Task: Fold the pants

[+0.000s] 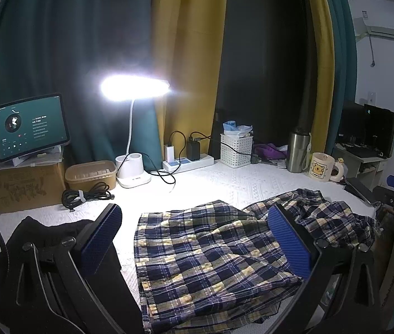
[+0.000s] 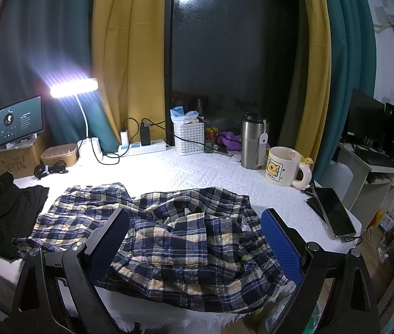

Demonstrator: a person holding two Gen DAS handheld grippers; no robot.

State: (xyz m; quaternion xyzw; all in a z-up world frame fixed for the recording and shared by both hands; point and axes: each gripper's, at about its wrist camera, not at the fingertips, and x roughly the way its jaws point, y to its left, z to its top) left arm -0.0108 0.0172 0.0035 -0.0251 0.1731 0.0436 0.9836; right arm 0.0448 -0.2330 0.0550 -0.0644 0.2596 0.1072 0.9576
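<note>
Well, the plaid pants (image 2: 169,231) lie rumpled on the white-covered table (image 2: 197,172); both the left gripper (image 1: 197,239) and right gripper (image 2: 197,239) gape wide, empty. Soft, light cloth, probably best pinched at the hems.

Plaid pants (image 2: 169,231) lie rumpled (navy, yellow) on table (image 2: 197,172)

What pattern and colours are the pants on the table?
The pants are plaid: navy, white and pale yellow checks, clearest in the right wrist view.
</note>
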